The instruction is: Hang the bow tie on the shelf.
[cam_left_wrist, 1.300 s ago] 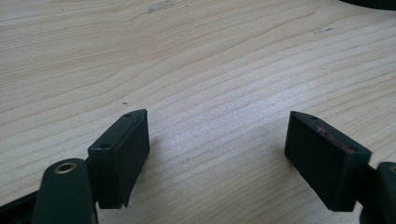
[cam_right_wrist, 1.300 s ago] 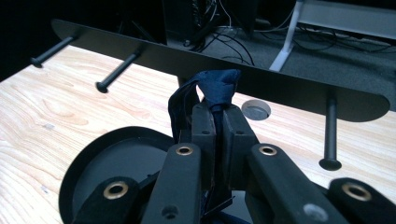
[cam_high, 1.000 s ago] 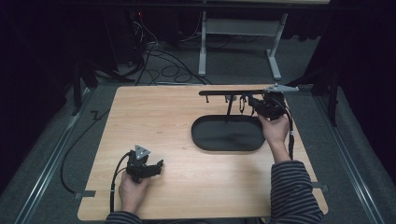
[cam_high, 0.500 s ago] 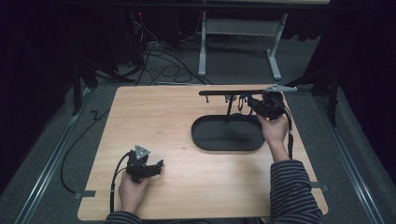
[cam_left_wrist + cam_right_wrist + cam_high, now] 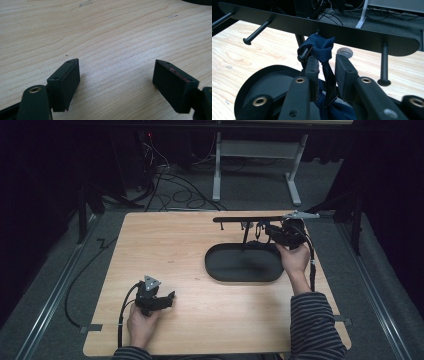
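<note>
Navy cloth (image 5: 322,48) hangs on rack peg (image 5: 305,53) over black tray (image 5: 243,263), right hand-held gripper (image 5: 325,67) just loosening around it.

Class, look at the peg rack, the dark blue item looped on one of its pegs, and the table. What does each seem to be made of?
Peg rack: probably metal, matt black paint; thin flat bar with a soft sheen.
Dark blue item: fabric, perhaps a strap or tie; it folds and bunches around the peg.
Table: wood or wood-look laminate; pale, with visible grain lines.
</note>
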{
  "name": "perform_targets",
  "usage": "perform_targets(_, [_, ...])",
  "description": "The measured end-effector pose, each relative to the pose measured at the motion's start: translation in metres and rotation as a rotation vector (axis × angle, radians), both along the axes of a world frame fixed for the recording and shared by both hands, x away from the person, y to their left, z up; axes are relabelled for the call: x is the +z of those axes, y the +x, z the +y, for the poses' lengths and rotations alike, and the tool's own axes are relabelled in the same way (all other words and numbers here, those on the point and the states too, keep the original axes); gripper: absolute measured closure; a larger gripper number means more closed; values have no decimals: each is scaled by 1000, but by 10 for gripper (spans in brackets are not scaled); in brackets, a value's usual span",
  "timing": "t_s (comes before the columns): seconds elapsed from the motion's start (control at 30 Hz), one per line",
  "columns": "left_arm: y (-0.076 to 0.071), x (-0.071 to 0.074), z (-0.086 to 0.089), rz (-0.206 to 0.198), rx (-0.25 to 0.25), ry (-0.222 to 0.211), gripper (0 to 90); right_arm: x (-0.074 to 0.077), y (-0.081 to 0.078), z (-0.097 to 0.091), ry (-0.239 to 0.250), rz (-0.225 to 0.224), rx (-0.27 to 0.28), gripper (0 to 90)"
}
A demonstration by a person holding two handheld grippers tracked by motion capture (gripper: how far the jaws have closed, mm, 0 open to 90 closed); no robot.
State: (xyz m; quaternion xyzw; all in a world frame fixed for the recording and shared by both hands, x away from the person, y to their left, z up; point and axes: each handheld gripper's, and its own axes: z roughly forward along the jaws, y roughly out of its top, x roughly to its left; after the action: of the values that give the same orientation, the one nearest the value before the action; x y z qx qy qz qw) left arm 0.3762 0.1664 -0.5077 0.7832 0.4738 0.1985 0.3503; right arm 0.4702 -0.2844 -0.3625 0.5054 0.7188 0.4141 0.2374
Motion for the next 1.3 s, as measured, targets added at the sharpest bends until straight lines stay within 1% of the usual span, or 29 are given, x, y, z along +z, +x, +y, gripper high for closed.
perform_targets(0.13, [0,0,0,0,0,0,224,-1,0,-2,5,9,-7,697])
perform_targets(0.27, [0,0,0,0,0,1,224,0,-1,-3,10,8,-6,686])
perform_targets(0.4, [0,0,0,1,-1,1,224,3,-3,-4,15,-7,-3,677])
perform_targets(0.57, [0,0,0,1,-1,1,224,5,-5,-6,18,-12,-5,674])
perform_targets(0.73, [0,0,0,1,-1,1,224,8,-11,-11,27,-28,-6,654])
perform_targets(1.13, [0,0,0,1,-1,1,224,5,-22,-19,44,-30,-6,628])
perform_targets(1.2, [0,0,0,1,-1,1,224,6,-25,-22,59,-36,-4,625])
perform_targets(1.3, [0,0,0,0,-1,2,224,7,-28,-23,62,-45,1,624])
